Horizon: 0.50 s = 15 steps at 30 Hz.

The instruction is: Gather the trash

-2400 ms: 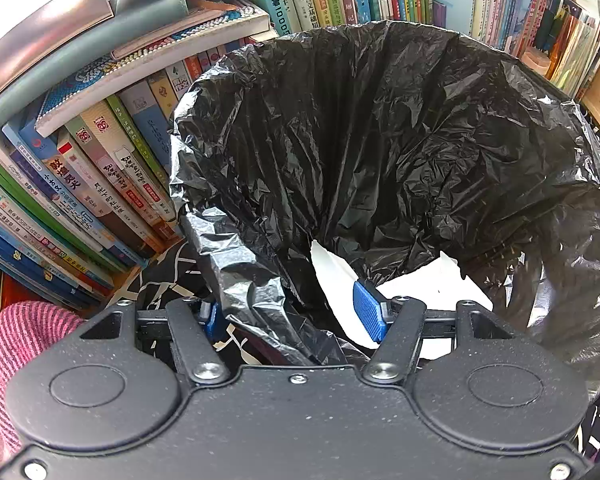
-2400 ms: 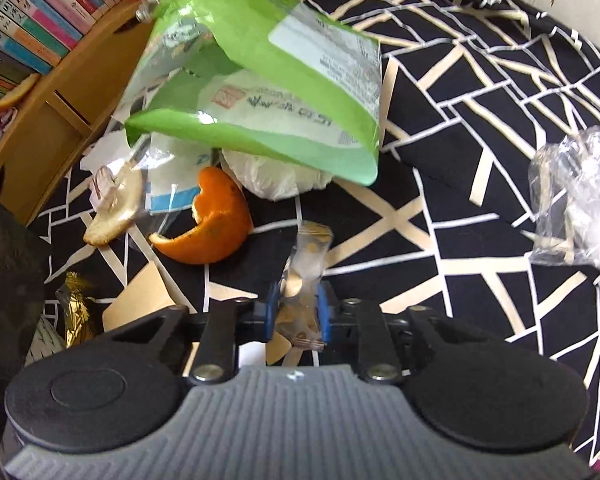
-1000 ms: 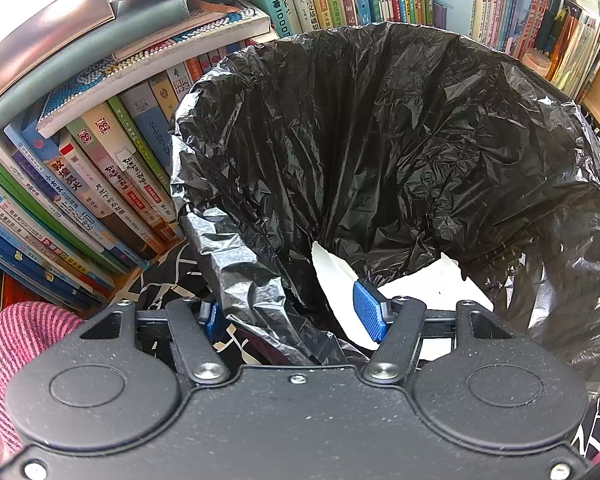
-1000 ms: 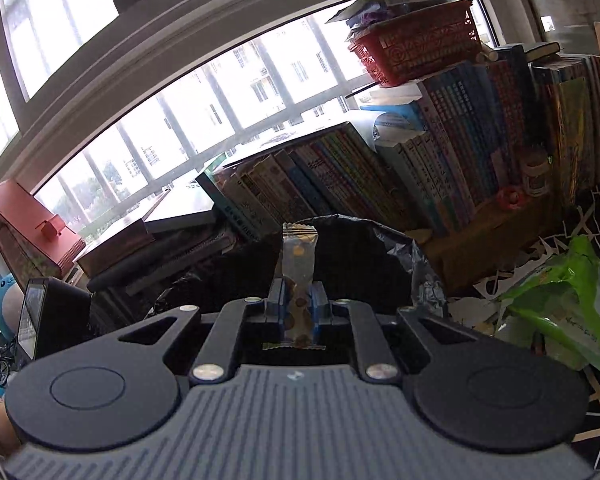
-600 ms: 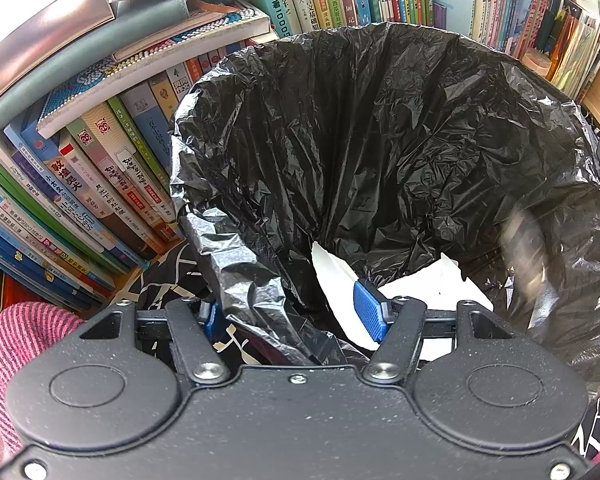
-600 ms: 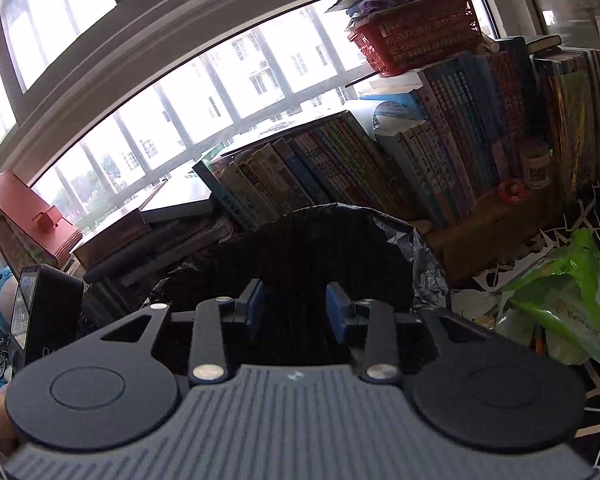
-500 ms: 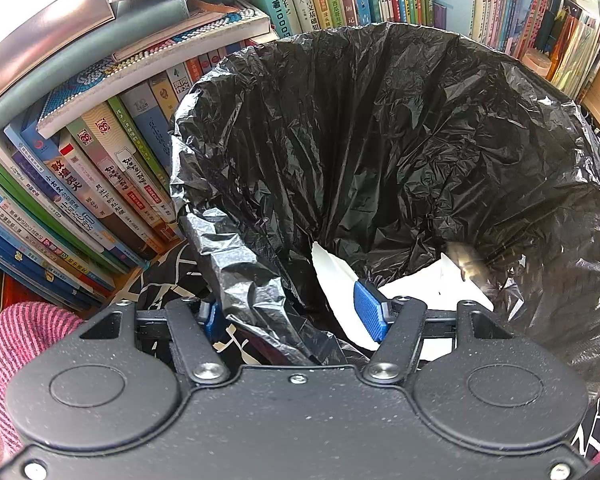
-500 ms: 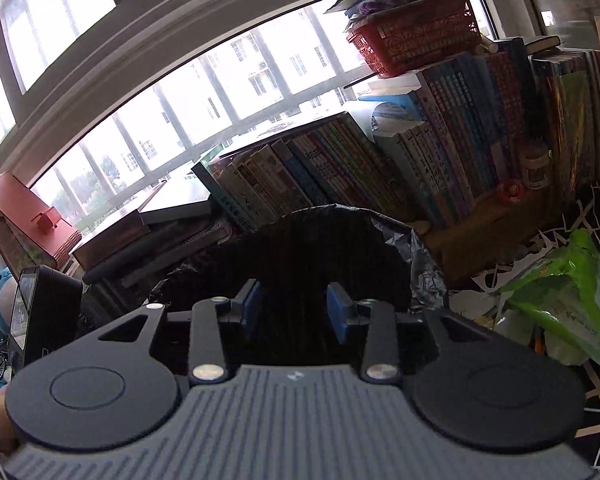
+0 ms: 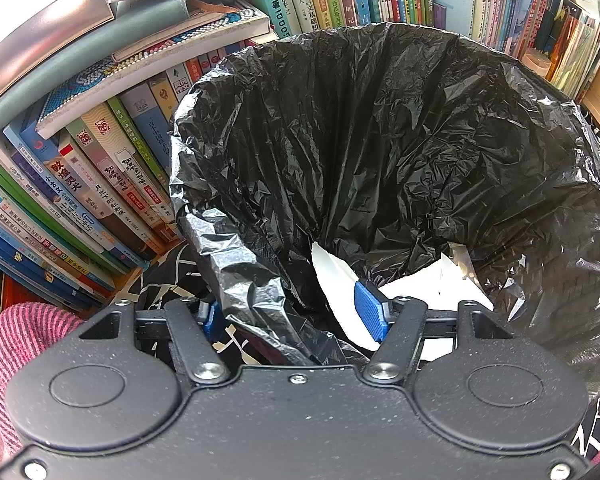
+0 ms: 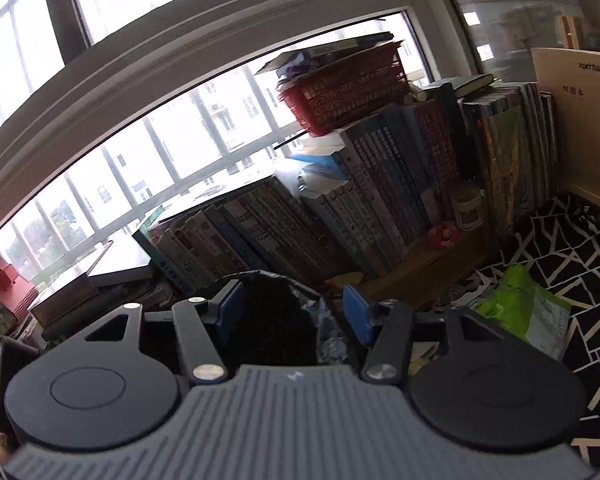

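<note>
In the left wrist view a black trash bag (image 9: 400,152) stands wide open. My left gripper (image 9: 290,316) is open at the bag's near rim, and a fold of that rim lies between its blue pads (image 9: 370,312) without being pinched. White paper (image 9: 420,292) lies at the bag's bottom, with a small pale wrapper (image 9: 459,255) against the far side of it. My right gripper (image 10: 294,312) is open and holds nothing, raised a little way from the bag (image 10: 276,320), whose dark mouth shows between its fingers. A green snack packet (image 10: 528,308) lies to the right.
Rows of books (image 9: 100,184) press close to the bag's left and back. In the right wrist view, books (image 10: 380,208) with a red basket (image 10: 348,92) on top stand before the windows. A black-and-white patterned cloth (image 10: 580,240) covers the surface. A pink striped sleeve (image 9: 16,332) shows at lower left.
My right gripper let go of the small clear wrapper, which fell into the bag. Its jaws then spread wider and it drew back from the bag. The left gripper stayed still.
</note>
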Each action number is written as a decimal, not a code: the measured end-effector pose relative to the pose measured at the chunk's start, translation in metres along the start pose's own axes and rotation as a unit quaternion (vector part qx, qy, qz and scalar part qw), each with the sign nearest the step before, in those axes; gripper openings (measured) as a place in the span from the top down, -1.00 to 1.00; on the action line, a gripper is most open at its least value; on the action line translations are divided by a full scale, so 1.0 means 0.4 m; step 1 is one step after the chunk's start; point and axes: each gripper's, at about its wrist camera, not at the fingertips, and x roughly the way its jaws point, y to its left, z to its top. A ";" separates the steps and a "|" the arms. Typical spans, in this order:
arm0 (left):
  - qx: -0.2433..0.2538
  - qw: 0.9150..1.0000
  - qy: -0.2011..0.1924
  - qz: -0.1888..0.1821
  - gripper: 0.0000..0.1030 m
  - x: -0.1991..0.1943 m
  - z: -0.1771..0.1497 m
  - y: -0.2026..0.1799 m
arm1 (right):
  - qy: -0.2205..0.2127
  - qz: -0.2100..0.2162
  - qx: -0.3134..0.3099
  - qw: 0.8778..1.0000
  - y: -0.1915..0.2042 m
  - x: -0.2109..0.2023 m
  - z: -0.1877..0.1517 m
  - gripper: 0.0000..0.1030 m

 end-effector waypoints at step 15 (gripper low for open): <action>0.001 1.000 0.000 0.002 -0.22 0.001 0.002 0.004 | 0.096 -0.350 0.115 0.925 -0.463 -0.018 0.076 -0.69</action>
